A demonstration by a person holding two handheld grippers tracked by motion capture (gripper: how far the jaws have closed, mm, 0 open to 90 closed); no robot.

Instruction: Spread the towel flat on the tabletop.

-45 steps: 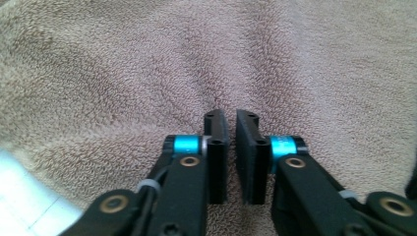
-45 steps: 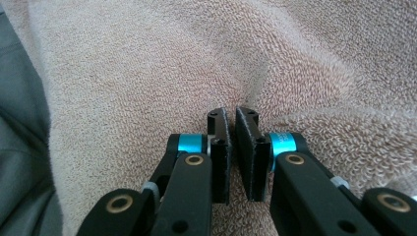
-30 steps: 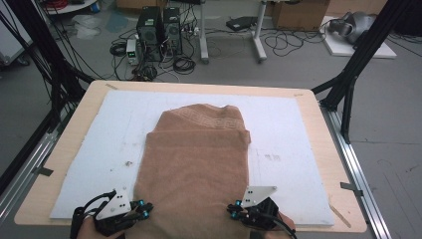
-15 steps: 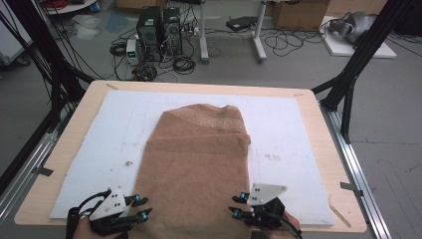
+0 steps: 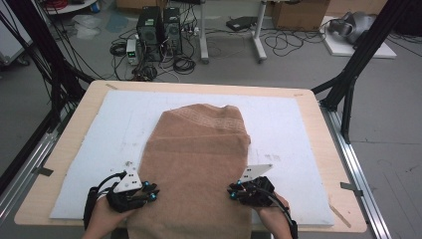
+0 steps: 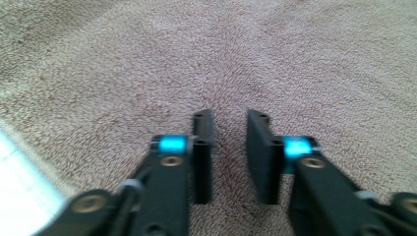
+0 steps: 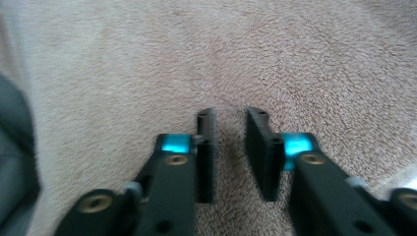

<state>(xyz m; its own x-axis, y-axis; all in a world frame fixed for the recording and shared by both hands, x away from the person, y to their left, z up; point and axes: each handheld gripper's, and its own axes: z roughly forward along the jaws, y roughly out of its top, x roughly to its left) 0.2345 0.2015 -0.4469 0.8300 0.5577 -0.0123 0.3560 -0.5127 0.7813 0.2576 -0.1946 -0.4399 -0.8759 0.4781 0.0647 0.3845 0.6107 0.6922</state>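
Note:
A tan towel (image 5: 199,159) lies lengthwise on the white mat (image 5: 99,129), its patterned far end folded and its near end hanging over the table's front edge. My left gripper (image 5: 153,193) is at the towel's left edge near the front, and my right gripper (image 5: 232,191) is at its right edge; both point inward. In the left gripper view the jaws (image 6: 228,115) have just been closing and stand narrow, pinching a ridge of towel (image 6: 295,59) from which creases radiate. The right gripper (image 7: 230,113) has closed the same way on the towel (image 7: 319,59).
The white mat covers a wooden table (image 5: 64,149) with metal rails along both sides. Black frame legs (image 5: 348,84) stand at the far corners. Computers (image 5: 159,30) and cables lie on the floor beyond.
Both grippers drew back toward the person and slightly outward, then came forward and inward onto the towel's side edges. The towel itself lies as before.

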